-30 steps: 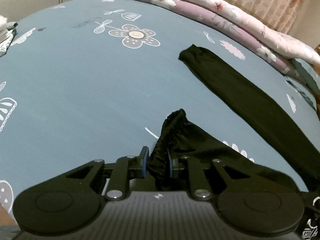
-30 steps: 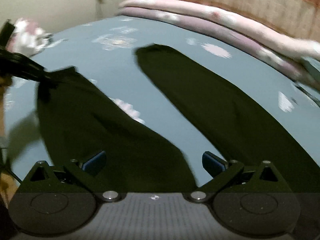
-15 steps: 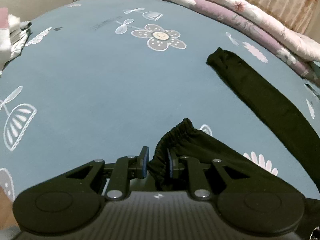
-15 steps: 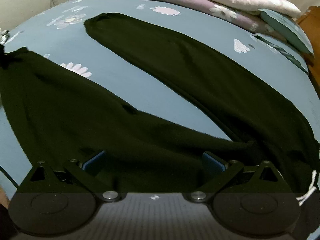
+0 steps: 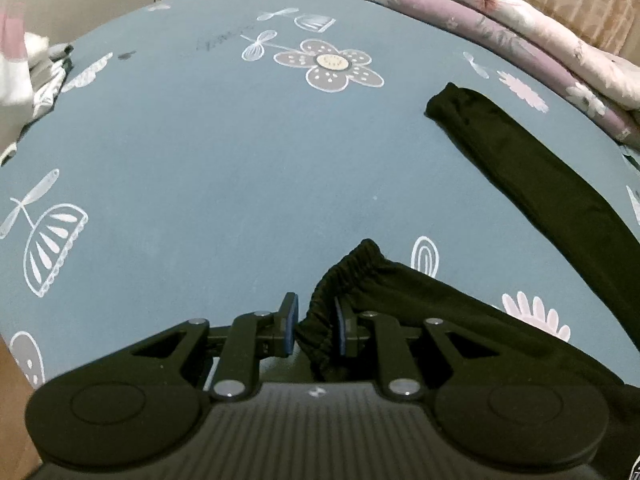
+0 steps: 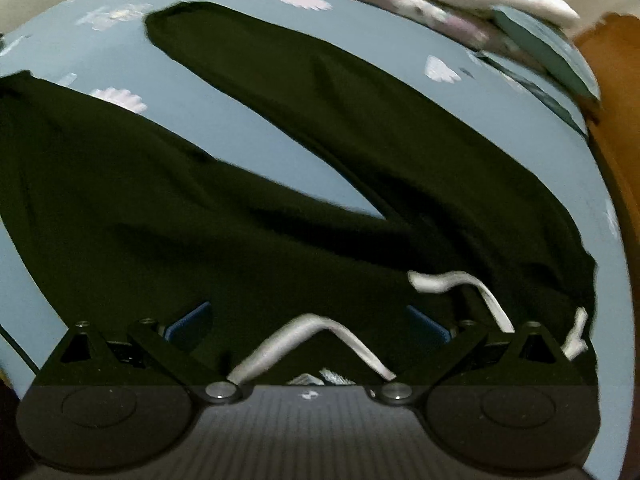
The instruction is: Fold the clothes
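Note:
Black trousers (image 6: pixel 280 208) lie spread on a blue flowered bedsheet (image 5: pixel 208 168), their two legs forming a V. My left gripper (image 5: pixel 314 322) is shut on the elastic cuff (image 5: pixel 344 272) of the near leg. The other leg (image 5: pixel 532 184) stretches away at the right, its cuff flat on the sheet. Over the waist end, my right gripper (image 6: pixel 308 320) stands open, its blue pads wide apart with black cloth beneath them. A white drawstring (image 6: pixel 304 336) curls across the waistband just in front of it.
Folded pink and purple quilts (image 5: pixel 500 12) run along the far side of the bed. Light-coloured clothes (image 5: pixel 24 76) lie at the far left. A pillow (image 6: pixel 548 52) and a brown wooden edge (image 6: pixel 612 100) show at the far right in the right wrist view.
My right gripper has travelled along the trousers from the legs to the waist end, and the drawstring has come into view. The left gripper keeps its hold on the cuff, tilted slightly.

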Tool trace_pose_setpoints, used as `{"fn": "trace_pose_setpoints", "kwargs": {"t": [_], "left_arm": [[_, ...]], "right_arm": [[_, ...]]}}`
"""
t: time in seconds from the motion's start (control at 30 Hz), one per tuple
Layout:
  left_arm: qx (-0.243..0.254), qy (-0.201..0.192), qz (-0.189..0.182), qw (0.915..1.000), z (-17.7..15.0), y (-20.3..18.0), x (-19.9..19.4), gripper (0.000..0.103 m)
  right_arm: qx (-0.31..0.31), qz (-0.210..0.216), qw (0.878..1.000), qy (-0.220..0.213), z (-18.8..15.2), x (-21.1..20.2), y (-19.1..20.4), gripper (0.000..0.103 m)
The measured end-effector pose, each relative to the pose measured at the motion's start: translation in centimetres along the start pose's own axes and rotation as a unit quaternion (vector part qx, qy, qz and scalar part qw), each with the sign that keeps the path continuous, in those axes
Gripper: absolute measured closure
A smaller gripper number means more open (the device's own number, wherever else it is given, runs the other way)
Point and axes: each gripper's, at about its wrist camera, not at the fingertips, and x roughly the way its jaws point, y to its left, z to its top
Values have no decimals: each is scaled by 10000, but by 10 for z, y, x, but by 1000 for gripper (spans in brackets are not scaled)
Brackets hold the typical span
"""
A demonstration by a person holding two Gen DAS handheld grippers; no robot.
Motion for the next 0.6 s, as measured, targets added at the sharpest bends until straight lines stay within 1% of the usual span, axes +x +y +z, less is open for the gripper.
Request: {"fn": "trace_pose_setpoints", "kwargs": {"t": [0.07,0.17,0.33,0.43,0.47,0.5,0.6], "left_arm": [[-41,40,38,10000,-2,1,2,86],[-103,99,95,9999,-5,3,6,86],[30,270,206,9994,-9,2,18,85],[95,349,254,9990,-8,-1,25,85],[116,375,270,9989,-8,-2,27,85],[137,400,286,9987,-8,-2,30,85],[187,464,325,9982,-9,-3,35,85]], "right_arm": [[161,-116,9998,57,-10,-3,-7,0],[661,-75,9977,146,-25,-5,-21,0],[1480,-42,9887,225,-52,-22,-43,1],[2267,49,9737,211,-77,-36,-61,3],[2536,71,9670,217,-85,-39,-67,7],[2801,80,9597,224,-95,-41,-73,13],[3530,76,9354,204,-120,-41,-92,23]]}}
